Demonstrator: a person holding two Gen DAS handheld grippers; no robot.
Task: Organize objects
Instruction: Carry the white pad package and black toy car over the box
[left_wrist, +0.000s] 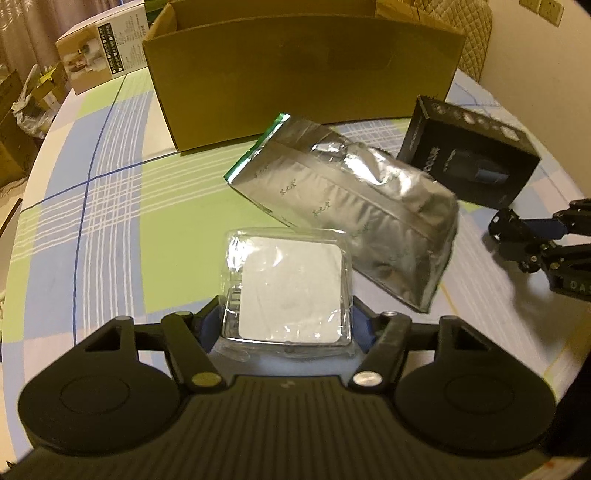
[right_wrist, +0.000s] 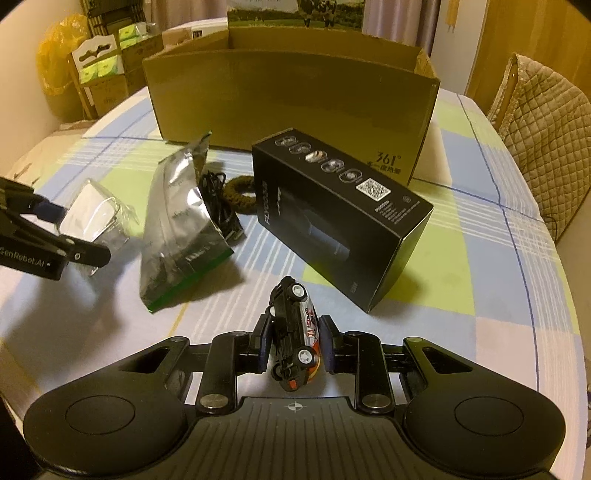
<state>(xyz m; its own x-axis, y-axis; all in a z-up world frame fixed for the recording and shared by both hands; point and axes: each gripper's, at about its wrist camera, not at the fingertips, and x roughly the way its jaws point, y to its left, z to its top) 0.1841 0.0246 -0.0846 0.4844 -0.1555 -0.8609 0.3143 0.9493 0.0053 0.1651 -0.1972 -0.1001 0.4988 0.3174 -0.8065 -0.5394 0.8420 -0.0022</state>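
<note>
A: Right gripper (right_wrist: 293, 345) clamps the toy car (right_wrist: 295, 332); the left gripper (left_wrist: 288, 325) grips the clear packet (left_wrist: 290, 288). Box?

B: Cardboard box (right_wrist: 291, 99) at twelve o'clock. Lift both over its near wall, then drop.

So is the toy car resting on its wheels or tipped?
Tipped on its side: the toy car shows underside and wheels facing left, clamped in the right tool.

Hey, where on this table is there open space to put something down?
Bare tablecloth lies left of the silver pouch, before the cardboard box, and right of the black box. Crowded between pouch and black box: cable, hair tie.
</note>
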